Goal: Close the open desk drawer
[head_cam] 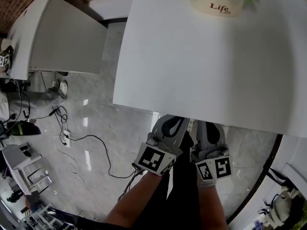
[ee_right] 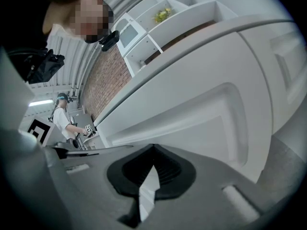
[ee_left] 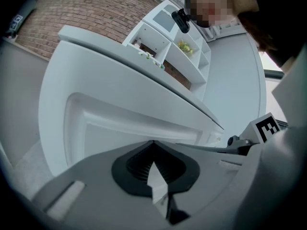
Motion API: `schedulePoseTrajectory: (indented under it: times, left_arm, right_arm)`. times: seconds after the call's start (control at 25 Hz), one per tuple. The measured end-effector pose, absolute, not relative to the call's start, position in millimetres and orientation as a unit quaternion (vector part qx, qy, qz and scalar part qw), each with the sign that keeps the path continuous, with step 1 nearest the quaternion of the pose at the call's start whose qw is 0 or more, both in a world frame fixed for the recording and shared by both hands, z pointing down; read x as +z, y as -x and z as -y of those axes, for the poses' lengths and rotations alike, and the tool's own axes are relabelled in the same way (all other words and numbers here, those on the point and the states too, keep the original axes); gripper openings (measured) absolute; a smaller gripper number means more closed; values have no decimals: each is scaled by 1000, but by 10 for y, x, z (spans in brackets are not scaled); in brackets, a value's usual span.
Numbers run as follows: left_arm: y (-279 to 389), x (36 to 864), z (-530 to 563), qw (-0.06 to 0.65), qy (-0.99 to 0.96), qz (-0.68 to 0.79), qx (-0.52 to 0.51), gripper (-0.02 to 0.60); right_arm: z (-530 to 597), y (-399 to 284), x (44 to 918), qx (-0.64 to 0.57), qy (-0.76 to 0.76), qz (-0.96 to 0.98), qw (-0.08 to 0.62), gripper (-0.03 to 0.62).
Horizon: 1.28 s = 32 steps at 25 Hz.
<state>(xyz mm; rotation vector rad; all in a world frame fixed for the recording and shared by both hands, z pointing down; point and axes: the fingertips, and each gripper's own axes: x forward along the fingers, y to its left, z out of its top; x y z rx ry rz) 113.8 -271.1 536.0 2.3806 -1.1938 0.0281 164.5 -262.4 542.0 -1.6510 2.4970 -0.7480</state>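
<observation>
Head view, looking steeply down: the white desk top (head_cam: 201, 61) fills the upper right; a flower pot (head_cam: 219, 6) lettered "Life" stands at its far edge. The left gripper (head_cam: 168, 127) and right gripper (head_cam: 209, 134) sit side by side at the near desk edge, their tips running under it; each marker cube faces the camera. Grey floor (head_cam: 96, 123) with loose cables (head_cam: 88, 140) lies to the left.

Left gripper view: left gripper (ee_left: 153, 142) with jaw tips brought together and nothing held – only a thin slit of white shows between the ribbed hollows; the drawer front (ee_left: 124, 133), a white recessed panel, lies directly ahead beneath the desk top, close to the tips, though contact cannot be told; a shelf unit (ee_left: 172, 47) and brick wall (ee_left: 72, 18) stand beyond.

Right gripper view: right gripper (ee_right: 153, 146) likewise closed at the tips and empty; the same drawer front (ee_right: 192, 123) ahead – how far it stands out cannot be told; a second person (ee_right: 62, 116) in the background.
</observation>
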Motion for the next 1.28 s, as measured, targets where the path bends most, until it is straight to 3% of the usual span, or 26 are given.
schedulePoseTrajectory:
  times: [0.56, 1.28]
  left_arm:
    - [-952, 5103, 2567, 210, -869, 448, 9, 3]
    - [-630, 4117, 2095, 159, -891, 424, 1, 2]
  right_arm:
    - [2387, -1735, 5206, -218, 542, -811, 34, -2]
    - [1926, -1915, 4071, -154, 537, -828, 35, -2]
